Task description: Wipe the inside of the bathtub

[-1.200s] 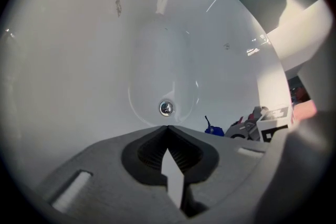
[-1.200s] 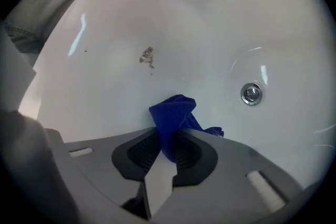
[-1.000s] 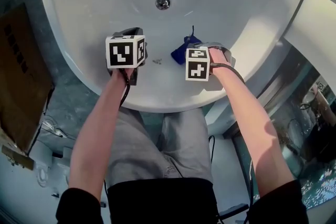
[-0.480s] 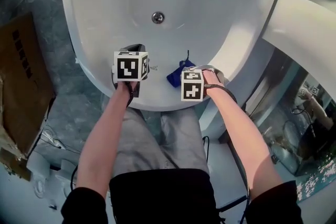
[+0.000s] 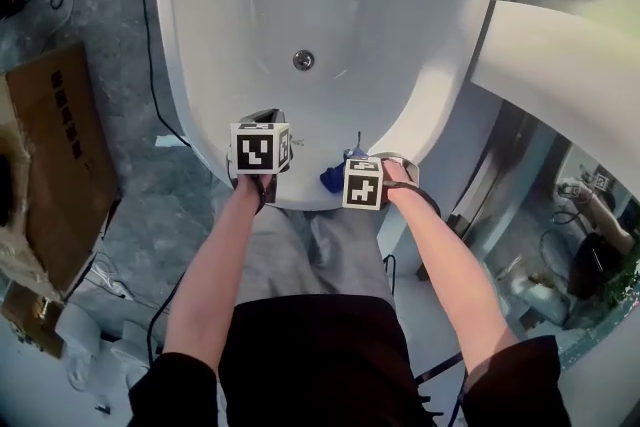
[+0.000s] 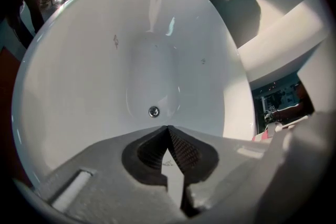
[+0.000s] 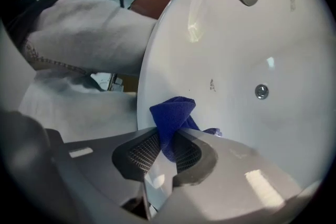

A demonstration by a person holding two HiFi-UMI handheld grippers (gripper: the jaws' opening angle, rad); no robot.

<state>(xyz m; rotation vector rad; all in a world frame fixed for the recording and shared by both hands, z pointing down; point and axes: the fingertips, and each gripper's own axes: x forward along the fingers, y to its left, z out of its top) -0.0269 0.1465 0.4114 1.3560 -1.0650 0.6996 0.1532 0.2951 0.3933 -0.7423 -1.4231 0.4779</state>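
A white oval bathtub (image 5: pixel 190 85) fills the upper head view, its metal drain (image 5: pixel 303 60) near the middle of the floor. My right gripper (image 5: pixel 345 167) is shut on a blue cloth (image 5: pixel 334 177) and hangs over the tub's near end; in the right gripper view the blue cloth (image 7: pixel 171 122) bunches between the jaws, above the near rim. My left gripper (image 5: pixel 262 127) is shut with nothing in it, a little left of the right one. The left gripper view looks along the bathtub (image 6: pixel 68 81) to the drain (image 6: pixel 153 111).
A brown cardboard box (image 5: pixel 55 165) lies on the grey marbled floor at the left, with black cables (image 5: pixel 140 5) running beside the tub. A white ledge (image 5: pixel 560 65) stands at the right. A small dark speck (image 7: pixel 211 84) marks the tub wall.
The head camera has pulled back, so the tub looks smaller. Both grippers have drawn toward the tub's near rim, the cloth still in the right one.
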